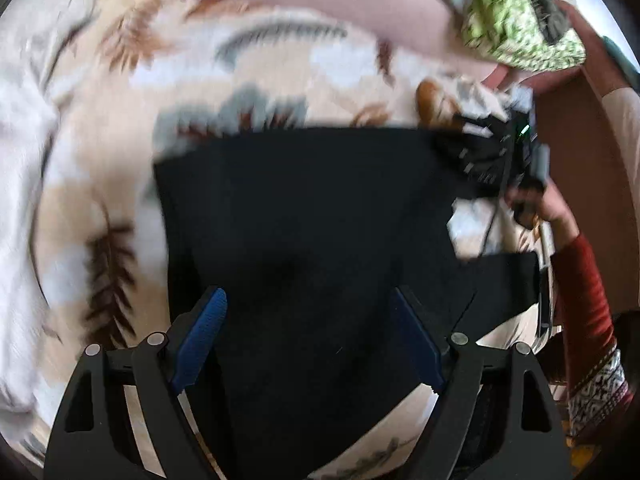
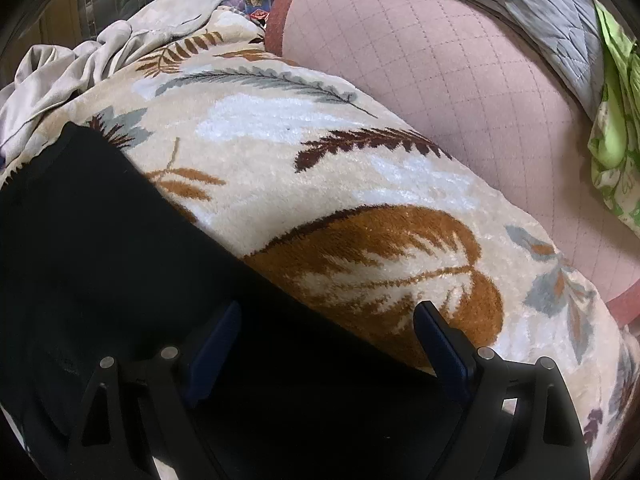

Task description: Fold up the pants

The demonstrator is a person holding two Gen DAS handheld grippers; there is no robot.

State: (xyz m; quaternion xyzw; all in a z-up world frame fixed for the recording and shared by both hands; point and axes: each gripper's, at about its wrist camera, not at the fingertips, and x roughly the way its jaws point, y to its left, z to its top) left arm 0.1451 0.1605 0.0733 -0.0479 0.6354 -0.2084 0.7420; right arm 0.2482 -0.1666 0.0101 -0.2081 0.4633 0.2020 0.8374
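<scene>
Black pants (image 1: 304, 208) lie flat on a cream blanket with a leaf print (image 1: 120, 120). My left gripper (image 1: 312, 320) hovers over the near part of the cloth, open, its blue pads (image 1: 204, 336) wide apart with nothing pinched. In the left wrist view my right gripper (image 1: 468, 148) sits at the far right corner of the pants, held by a hand in a red sleeve (image 1: 584, 292). In the right wrist view the right gripper (image 2: 328, 332) is open. The slanting edge of the pants (image 2: 120, 260) runs between its fingers, with no pad pressing on the cloth.
A pink quilted cushion (image 2: 440, 80) rises behind the blanket (image 2: 320, 160). Green patterned fabric (image 2: 612, 140) and a grey quilt (image 2: 540, 4) lie at the far right. Crumpled beige cloth (image 2: 80, 60) is piled at the far left. A wooden board (image 1: 580, 160) borders the right side.
</scene>
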